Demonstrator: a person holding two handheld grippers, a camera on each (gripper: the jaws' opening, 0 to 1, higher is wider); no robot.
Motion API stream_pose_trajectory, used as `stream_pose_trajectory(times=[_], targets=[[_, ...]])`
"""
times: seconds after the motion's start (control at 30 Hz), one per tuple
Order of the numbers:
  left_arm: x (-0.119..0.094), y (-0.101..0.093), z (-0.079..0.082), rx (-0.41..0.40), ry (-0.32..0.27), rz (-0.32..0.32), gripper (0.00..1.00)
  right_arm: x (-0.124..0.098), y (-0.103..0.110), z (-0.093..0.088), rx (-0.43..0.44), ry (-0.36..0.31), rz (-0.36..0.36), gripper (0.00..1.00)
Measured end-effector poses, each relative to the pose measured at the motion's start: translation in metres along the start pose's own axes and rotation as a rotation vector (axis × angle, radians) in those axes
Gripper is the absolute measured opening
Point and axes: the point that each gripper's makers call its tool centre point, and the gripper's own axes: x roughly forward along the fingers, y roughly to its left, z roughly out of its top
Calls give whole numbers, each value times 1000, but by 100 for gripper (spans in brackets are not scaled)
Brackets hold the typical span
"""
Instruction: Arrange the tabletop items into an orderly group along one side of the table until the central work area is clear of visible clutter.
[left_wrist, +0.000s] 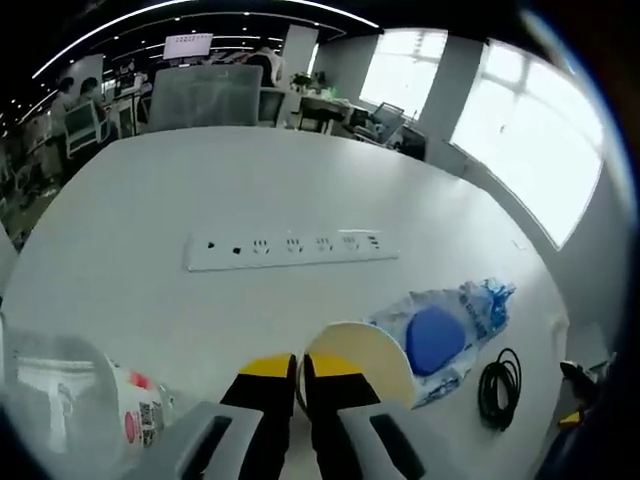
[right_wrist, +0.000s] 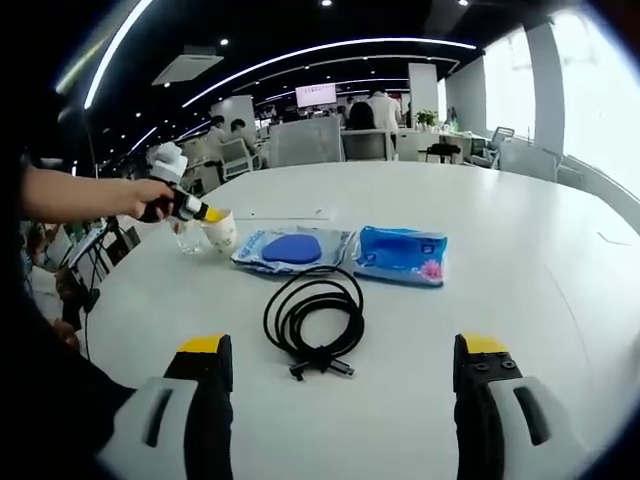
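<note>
- Left gripper (left_wrist: 300, 372): jaws clenched together on the rim of the paper cup (left_wrist: 362, 362); in the right gripper view the same pinch shows at the table's left side, cup (right_wrist: 219, 229) hanging under the yellow tips of that gripper (right_wrist: 196, 210).
- Paper cup: thin-walled, cream, light, crushable; rim pinch works but a hard squeeze would probably dent it. Contents can't be told.
- Right gripper (right_wrist: 338, 375): jaws spread wide, holding nothing, hovering over the black cable (right_wrist: 313, 318).
- Black cable: coiled in a loose loop, limp and rubbery, plugs at the near end; best taken where the strands bunch by the plugs, or the coil likely unravels.
- Clear pouch (right_wrist: 292, 248) with a blue round insert and the blue wipes pack (right_wrist: 402, 254): soft, crinkly plastic, flat, slippery; lying side by side just beyond the cable. Grab an edge seam.
- Clear bottle (left_wrist: 60, 395), red-printed label, near the left gripper; rigid, smooth.
- Table (left_wrist: 250, 190): white, glossy, curved edge; white power strip (left_wrist: 290, 247) flat mid-table, hard plastic.
</note>
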Motion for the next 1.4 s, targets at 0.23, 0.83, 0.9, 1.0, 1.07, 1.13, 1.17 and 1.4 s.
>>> stream_pose_trajectory(times=[0.23, 0.83, 0.9, 1.0, 1.07, 1.13, 1.17, 1.4], targets=[[4, -1, -1, 59, 3, -14, 6, 2, 0, 0, -2, 2, 5, 88], [-12, -8, 31, 233, -105, -46, 30, 2, 10, 25, 0, -77, 36, 98], [-19, -10, 35, 253, -126, -50, 35, 2, 11, 25, -7, -75, 36, 99], [-31, -10, 38, 294, -151, -48, 40, 1, 11, 25, -12, -78, 33, 100], [-41, -7, 39, 304, -172, -43, 42, 1, 9, 26, -13, -80, 27, 100], [-50, -4, 40, 312, -188, -39, 45, 0, 8, 27, -12, -83, 24, 100], [-54, -1, 41, 316, -198, -32, 47, -1, 8, 27, -10, -85, 23, 100], [-86, 9, 40, 302, -264, -40, 58, -1, 7, 24, -19, -74, 17, 100]])
